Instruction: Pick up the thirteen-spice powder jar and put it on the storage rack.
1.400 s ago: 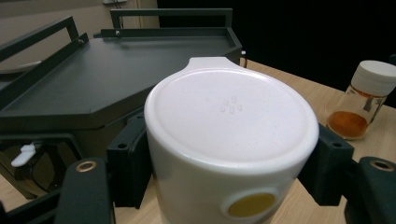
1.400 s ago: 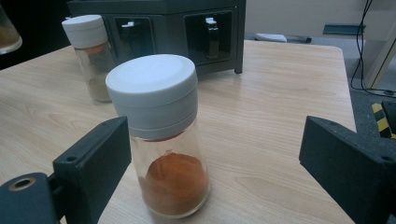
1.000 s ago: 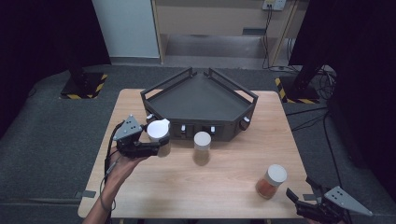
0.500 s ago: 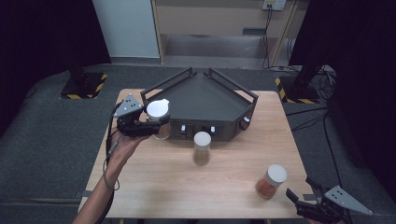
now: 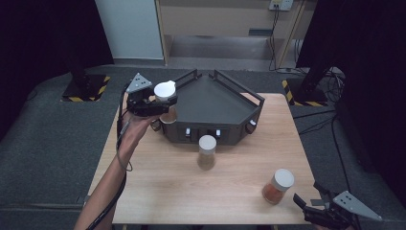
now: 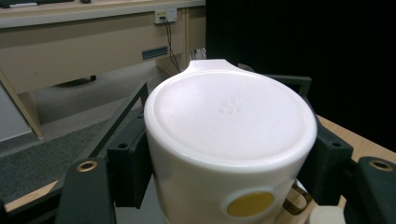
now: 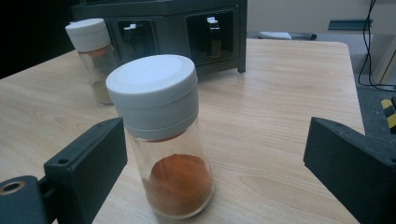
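both pads of the left gripper (image 5: 160,103) are clamped tight on the white cap of a spice jar (image 6: 231,140), one pad on each side just under the lid's rim, so the jar hangs between them, lifted off the table (image 5: 158,191) beside the near left corner of the dark rack (image 5: 210,103). it looks light, with stiff glass below a smooth plastic cap, likely slippery and breakable if dropped; the cap's straight sides seem the safest hold. the right gripper (image 5: 313,207) has its jaws spread wide with nothing pressed, and its jaws have just been opening; the jar of orange powder (image 7: 161,135) stands on the table just ahead of them, nearer its left jaw, untouched. a third jar (image 5: 207,152) stands farther off, in front of the rack.
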A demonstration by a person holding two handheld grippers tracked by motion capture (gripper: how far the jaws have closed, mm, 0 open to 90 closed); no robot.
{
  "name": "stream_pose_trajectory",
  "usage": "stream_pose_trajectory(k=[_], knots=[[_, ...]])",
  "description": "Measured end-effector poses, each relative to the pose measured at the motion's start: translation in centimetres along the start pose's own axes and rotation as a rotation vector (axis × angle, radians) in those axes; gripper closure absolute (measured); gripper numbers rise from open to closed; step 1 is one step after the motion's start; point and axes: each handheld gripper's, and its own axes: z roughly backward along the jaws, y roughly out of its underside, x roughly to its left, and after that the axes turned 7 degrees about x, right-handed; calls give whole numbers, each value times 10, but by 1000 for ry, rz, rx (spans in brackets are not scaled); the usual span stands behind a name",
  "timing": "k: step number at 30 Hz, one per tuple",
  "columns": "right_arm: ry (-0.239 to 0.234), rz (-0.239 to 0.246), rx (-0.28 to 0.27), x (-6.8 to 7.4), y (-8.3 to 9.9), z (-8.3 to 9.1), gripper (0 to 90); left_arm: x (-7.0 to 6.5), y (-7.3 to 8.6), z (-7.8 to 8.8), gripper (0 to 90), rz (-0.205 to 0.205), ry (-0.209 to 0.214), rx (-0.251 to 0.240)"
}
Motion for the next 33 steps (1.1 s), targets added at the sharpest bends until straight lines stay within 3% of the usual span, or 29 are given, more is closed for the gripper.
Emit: stream_pose_trajectory(k=[2, 18, 25, 33], knots=[[-2, 0, 2, 0, 0, 0, 61, 1, -1, -7, 293, 24, -12, -1], [-9, -4, 4, -1, 0, 0, 59, 5, -6, -57, 293, 92, -123, 27], [-9, -5, 3, -1, 0, 0, 59, 4, -4, -69, 294, 99, -160, 43], [-15, -2, 6, -2, 0, 0, 61, 5, 4, -80, 293, 112, -175, 52]])
